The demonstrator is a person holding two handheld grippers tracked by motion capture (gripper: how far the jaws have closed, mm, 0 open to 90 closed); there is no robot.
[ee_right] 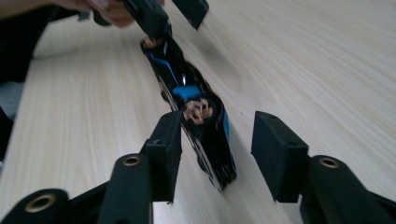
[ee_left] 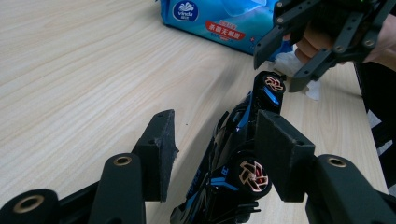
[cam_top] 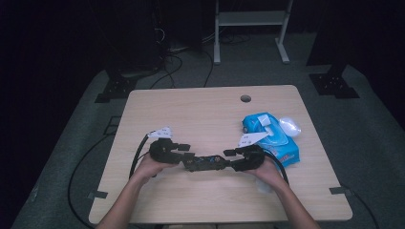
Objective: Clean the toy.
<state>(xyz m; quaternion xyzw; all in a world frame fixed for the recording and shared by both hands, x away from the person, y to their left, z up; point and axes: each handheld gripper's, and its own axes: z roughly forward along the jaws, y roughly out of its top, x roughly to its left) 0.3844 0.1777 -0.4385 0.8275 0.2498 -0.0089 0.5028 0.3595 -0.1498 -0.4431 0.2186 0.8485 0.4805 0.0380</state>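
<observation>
High view: black toy car on its side near the table front edge, between the left gripper and right gripper. Both are spread, one at each end of the car, neither visibly clamping. Looks like a two-ended grab in hand; next both need to close squarely on the body. Wet-wipes pack lies just right.
</observation>
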